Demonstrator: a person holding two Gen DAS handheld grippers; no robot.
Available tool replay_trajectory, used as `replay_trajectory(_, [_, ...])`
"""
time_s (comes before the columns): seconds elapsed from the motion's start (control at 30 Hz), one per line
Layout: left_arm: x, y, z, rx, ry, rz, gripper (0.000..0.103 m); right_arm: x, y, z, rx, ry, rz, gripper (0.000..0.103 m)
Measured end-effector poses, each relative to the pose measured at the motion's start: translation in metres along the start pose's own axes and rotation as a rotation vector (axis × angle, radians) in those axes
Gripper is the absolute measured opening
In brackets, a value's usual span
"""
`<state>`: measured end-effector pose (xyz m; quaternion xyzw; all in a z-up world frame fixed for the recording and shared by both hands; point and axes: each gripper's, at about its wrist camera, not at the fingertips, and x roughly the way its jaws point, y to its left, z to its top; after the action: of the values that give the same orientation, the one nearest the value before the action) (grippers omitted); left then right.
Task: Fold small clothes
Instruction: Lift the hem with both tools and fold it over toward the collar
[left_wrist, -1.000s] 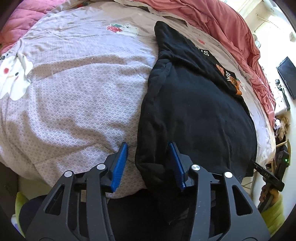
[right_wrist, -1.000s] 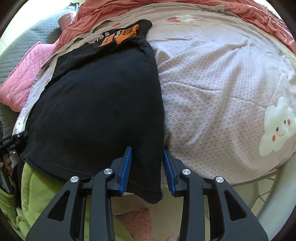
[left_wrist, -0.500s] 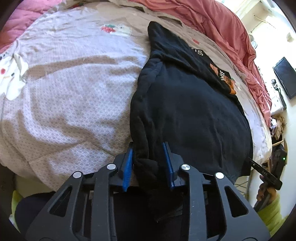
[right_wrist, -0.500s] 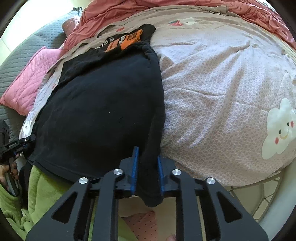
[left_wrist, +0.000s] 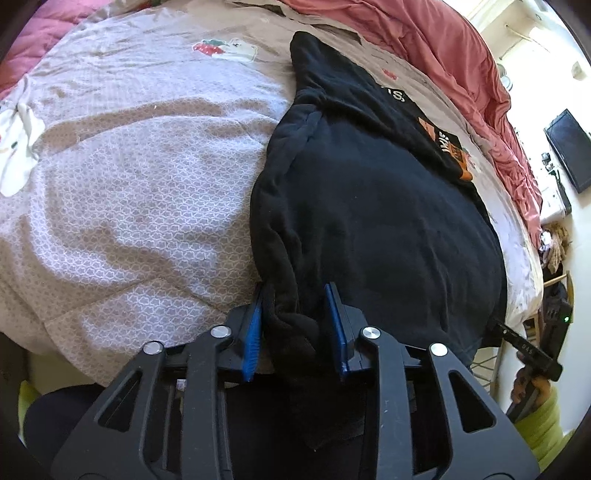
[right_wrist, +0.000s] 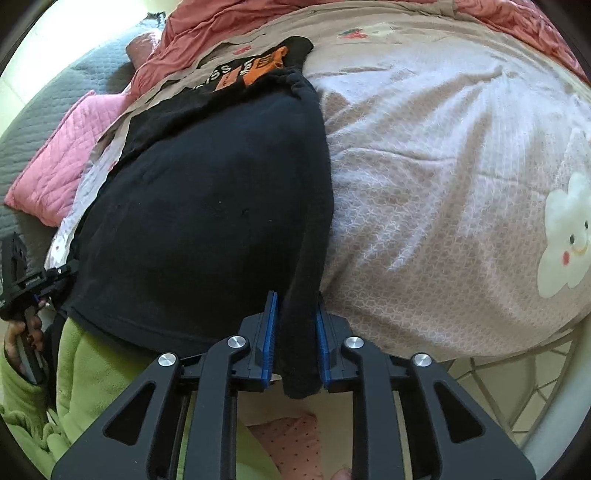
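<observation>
A black garment (left_wrist: 369, 221) lies lengthwise on the mauve patterned bed cover (left_wrist: 129, 184), its orange and white print (left_wrist: 447, 147) at the far end. My left gripper (left_wrist: 295, 291) has the bunched near left corner between its blue pads, and its jaws are closing on the fabric. In the right wrist view the same black garment (right_wrist: 203, 221) fills the left half. My right gripper (right_wrist: 295, 299) is shut on its near right corner, which hangs down between the pads over the bed's edge.
A salmon quilt (left_wrist: 461, 55) is heaped along the far side, with a pink quilted pillow (right_wrist: 55, 173) beside it. A green sleeve (right_wrist: 92, 369) sits close under the garment's hem. A dark screen (left_wrist: 569, 147) hangs on the wall.
Both grippers have closed from wide apart onto the near corners of the black garment. The left corner has bunched into a thick roll between the pads.
</observation>
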<state>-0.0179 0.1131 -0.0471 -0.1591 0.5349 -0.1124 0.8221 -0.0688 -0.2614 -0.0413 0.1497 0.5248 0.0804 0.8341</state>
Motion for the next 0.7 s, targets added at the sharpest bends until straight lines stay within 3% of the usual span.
replay_trajectory(0.1, [-0.009,-0.002,0.002,-0.004,-0.028,-0.020,0.008,-0.012,0.009,0.007,-0.019,-0.026,0.048,0.007])
replay_trajectory(0.27, [-0.029,-0.006,0.014,-0.015,-0.086,-0.085,0.007,-0.035,0.020,0.031,-0.046,-0.120,0.119,0.007])
replay_trajectory(0.5, [-0.046,-0.008,0.053,-0.013,-0.181,-0.115,0.007,-0.055,0.012,0.082,-0.036,-0.278,0.127,0.007])
replay_trajectory(0.7, [-0.043,-0.005,0.108,-0.049,-0.247,-0.132,0.007,-0.047,0.006,0.141,-0.023,-0.382,0.099,0.006])
